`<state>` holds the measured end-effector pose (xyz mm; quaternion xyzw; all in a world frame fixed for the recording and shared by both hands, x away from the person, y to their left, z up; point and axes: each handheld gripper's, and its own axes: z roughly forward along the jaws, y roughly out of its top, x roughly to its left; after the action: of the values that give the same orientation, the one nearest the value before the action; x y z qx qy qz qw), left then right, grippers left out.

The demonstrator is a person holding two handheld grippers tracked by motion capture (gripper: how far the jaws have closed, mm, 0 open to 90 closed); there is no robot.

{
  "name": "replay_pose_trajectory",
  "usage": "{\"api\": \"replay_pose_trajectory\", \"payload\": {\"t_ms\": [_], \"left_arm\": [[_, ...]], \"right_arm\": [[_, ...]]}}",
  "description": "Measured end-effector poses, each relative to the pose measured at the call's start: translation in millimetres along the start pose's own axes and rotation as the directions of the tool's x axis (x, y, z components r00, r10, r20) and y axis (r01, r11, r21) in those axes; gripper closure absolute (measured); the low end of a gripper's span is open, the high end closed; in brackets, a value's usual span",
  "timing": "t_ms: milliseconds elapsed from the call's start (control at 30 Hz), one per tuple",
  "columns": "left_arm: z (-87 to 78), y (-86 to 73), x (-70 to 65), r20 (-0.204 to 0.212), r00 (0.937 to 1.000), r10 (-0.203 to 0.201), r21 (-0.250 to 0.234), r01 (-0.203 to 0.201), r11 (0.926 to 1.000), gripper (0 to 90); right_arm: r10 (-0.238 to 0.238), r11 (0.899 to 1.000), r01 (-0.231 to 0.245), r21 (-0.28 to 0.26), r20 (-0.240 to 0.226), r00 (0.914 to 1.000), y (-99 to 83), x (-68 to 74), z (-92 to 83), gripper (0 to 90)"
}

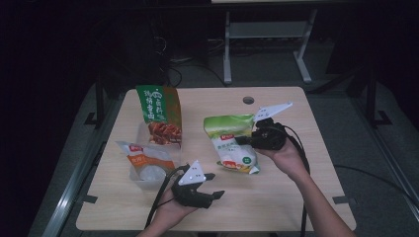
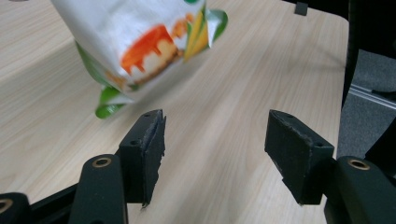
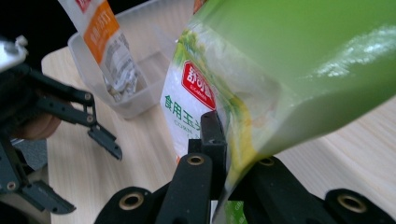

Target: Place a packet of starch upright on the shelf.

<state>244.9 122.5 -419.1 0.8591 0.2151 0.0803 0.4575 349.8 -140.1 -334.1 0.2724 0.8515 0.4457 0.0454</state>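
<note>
**Right jaws pinching the green-and-white bag; left jaws spread and empty**

I see the pale wooden table [image 1: 296,187] carrying everything. On its left half sits a clear plastic tub [image 1: 148,175], and two packets stand in it: a tall green-and-orange snack bag printed with a picture of dark red food [image 1: 160,116] at the far end, and a smaller white pouch with an orange band [image 1: 141,157] leaning at the near end.

Just right of the tub, my right gripper [image 1: 246,140] has its jaws pressed onto the edge of a green-topped white plastic bag with a red label [image 1: 232,143]. In the right gripper view that bag [image 3: 261,88] runs between the two jaws, its thin edge squeezed there. The bag's lower end hangs tilted close over the table; I cannot tell whether it touches.

My left gripper [image 1: 213,185] hovers near the front edge, jaws spread wide, holding nothing. In the left gripper view the bag's bottom corner [image 2: 140,46] lies ahead of the jaws, apart from them.
</note>
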Motion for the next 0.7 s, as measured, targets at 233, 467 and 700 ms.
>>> {"api": "replay_pose_trajectory", "payload": {"t_ms": [233, 467, 700], "left_arm": [[-7.8, -12.6, -2.3, 0.0, 1.0, 0.004, 0.007, -0.004, 1.0, 35.5], [-12.7, -19.7, -1.6, 0.003, 1.0, -0.006, -0.001, 0.006, 1.0, 33.9], [-13.8, -22.8, -1.7, 0.005, 0.9999, -0.012, -0.021, 0.012, 0.9997, 32.2]], "right_arm": [[-0.018, 1.0, 0.018, -0.007, -0.021, 0.9996, 18.7, 5.7, 5.0, 89.7], [-0.039, 0.999, 0.039, -0.005, -0.044, 0.9983, 36.8, 11.6, 10.9, 89.7], [-0.076, 0.997, 0.075, -0.016, -0.054, 0.9957, 54.8, 16.4, 14.8, 89.8]]}}
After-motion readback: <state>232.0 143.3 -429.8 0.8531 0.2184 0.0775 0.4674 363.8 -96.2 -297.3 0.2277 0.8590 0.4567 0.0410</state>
